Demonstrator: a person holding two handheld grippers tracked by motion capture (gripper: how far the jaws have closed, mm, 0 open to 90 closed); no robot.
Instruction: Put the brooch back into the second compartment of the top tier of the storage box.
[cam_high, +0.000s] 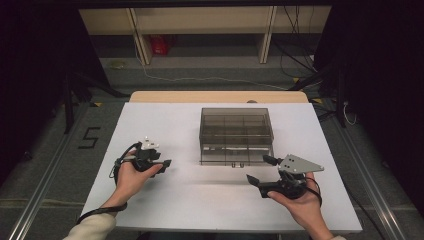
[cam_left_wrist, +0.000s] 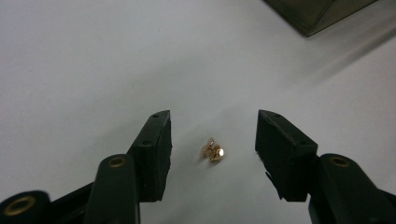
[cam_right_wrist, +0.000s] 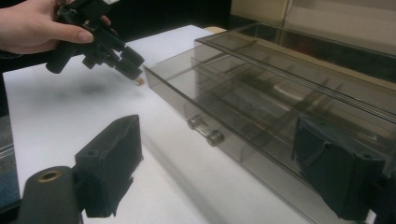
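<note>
Left tongs (cam_left_wrist: 214, 135): jaws parted, one on either side of a small gold stud earring (cam_left_wrist: 213, 151), pads clear of it, nothing gripped.
Earring: lies on the white table top (cam_left_wrist: 93, 56) in the gap between my left jaws, a little nearer the jaw at 9 o'clock; in the right gripper view it is a tiny gold speck (cam_right_wrist: 139, 81) just under the tips of the left tongs (cam_right_wrist: 133, 67).
Left hand (cam_high: 131, 175): wraps the tongs' body at about 8 o'clock on the table in the high view, tips (cam_high: 165, 163) aimed toward 3 o'clock.
Right tongs (cam_right_wrist: 224, 154): jaws spread wide, grasping nothing; one jaw hovers over bare table, the other stands in front of the box's near wall.
Right hand (cam_high: 300, 202): holds its tongs (cam_high: 260, 170) at about 4 o'clock on the table, grey three-cornered plate on top.
Drawer box (cam_high: 236, 135): smoky clear plastic organiser with inner dividers, at the table's middle toward 12 o'clock; its corner (cam_left_wrist: 322, 11) sits at 1 o'clock in the left gripper view, well apart from the earring.
Drawer knobs (cam_right_wrist: 205, 130): two small clear ones on the front wall (cam_right_wrist: 243, 140) facing my right tongs.
</note>
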